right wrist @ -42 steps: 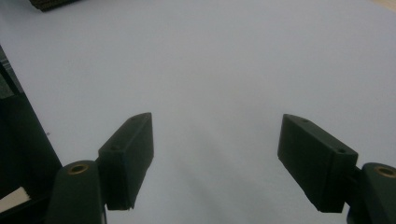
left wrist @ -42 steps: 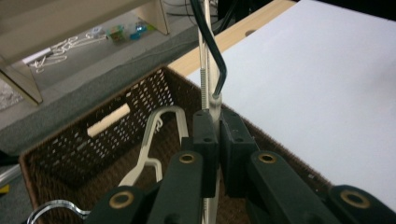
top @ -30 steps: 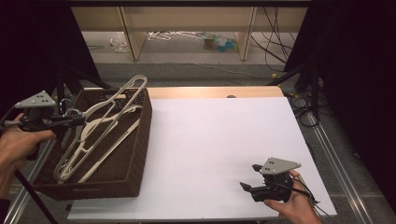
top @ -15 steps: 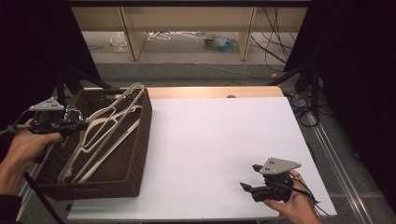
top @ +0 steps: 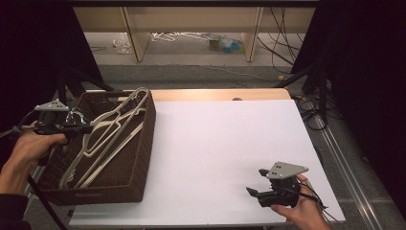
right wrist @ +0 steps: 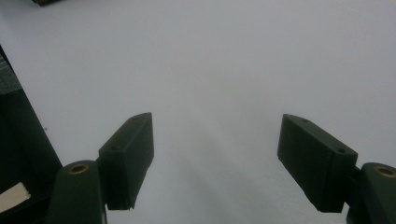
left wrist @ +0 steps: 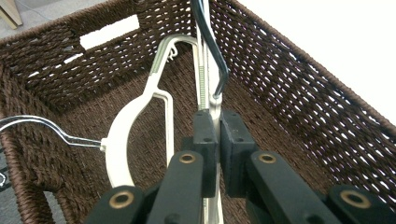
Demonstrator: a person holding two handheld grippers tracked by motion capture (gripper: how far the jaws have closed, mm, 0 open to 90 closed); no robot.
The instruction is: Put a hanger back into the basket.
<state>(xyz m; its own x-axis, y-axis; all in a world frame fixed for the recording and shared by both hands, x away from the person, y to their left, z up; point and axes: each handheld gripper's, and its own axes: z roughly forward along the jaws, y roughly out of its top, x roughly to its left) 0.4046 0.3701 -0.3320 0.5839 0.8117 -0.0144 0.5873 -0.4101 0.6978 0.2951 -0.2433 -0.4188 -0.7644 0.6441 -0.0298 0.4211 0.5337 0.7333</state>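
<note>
At the left, the left gripper [top: 72, 128] had its fingers [left wrist: 205, 140] closed on a white hanger [left wrist: 214, 112] near its dark hook, a light, stiff thing with smooth, likely slippery arms, probably best taken at that neck. It lay in the brown wicker basket [top: 143, 158] with other pale hangers [top: 103, 141] leaning against the far rim. Across the white counter [top: 225, 143], the right gripper [top: 256, 192] rested with fingers wide apart, holding nothing.

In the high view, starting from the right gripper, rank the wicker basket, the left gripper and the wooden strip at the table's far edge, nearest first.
From the right gripper:
1. Wicker basket, on the table's left side.
2. Wooden strip, far edge.
3. Left gripper, over the basket's left part, clamping a hanger.
</note>
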